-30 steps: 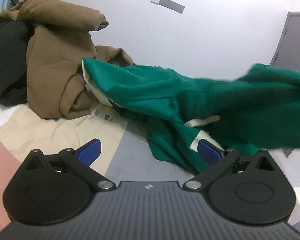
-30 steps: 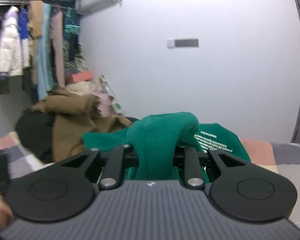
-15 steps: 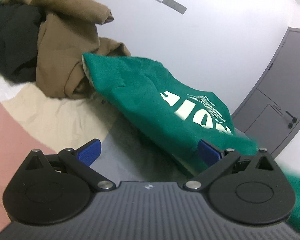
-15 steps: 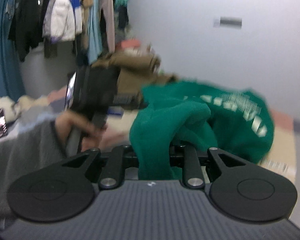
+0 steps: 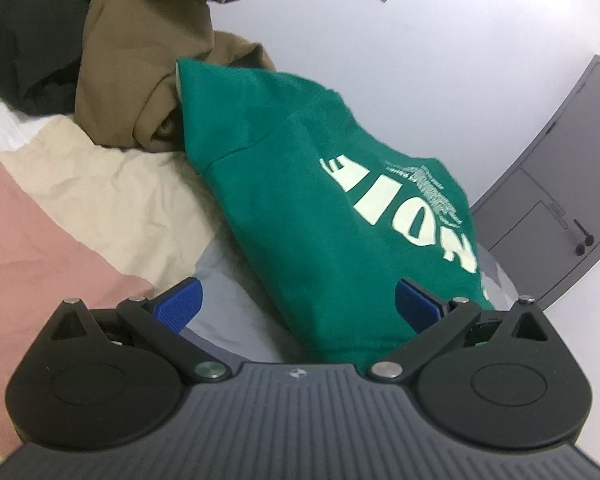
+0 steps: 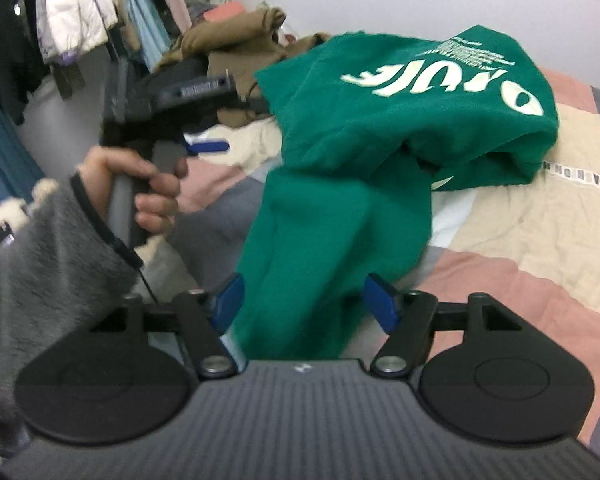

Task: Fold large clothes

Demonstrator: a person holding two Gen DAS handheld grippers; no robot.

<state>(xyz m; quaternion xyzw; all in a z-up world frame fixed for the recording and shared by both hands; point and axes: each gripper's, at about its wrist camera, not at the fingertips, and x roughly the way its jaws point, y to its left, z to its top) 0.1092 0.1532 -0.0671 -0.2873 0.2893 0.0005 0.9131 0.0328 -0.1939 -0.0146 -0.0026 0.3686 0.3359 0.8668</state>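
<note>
Green sweatshirt (image 6: pixel 400 120) lies heaped on the patchwork bedspread (image 6: pixel 540 240). Right gripper (image 6: pixel 306 300) just opened, its sleeve loose between the pads (not pinched). Left gripper (image 5: pixel 298 302) wide open, holding nothing.

A patchwork-covered bed (image 6: pixel 540 240) carries the green sweatshirt (image 6: pixel 400 112) beside heaped brown clothes (image 5: pixel 140 80).

The person is wearing a fuzzy grey sleeve (image 6: pixel 48 256) with a black wrist strap (image 6: pixel 100 220) beside it. Both grippers, the left gripper (image 5: pixel 298 304) and the right gripper (image 6: pixel 306 300), are showing black ribbed bodies, blue pads (image 6: pixel 382 300) and silver screws (image 6: pixel 392 362).
</note>
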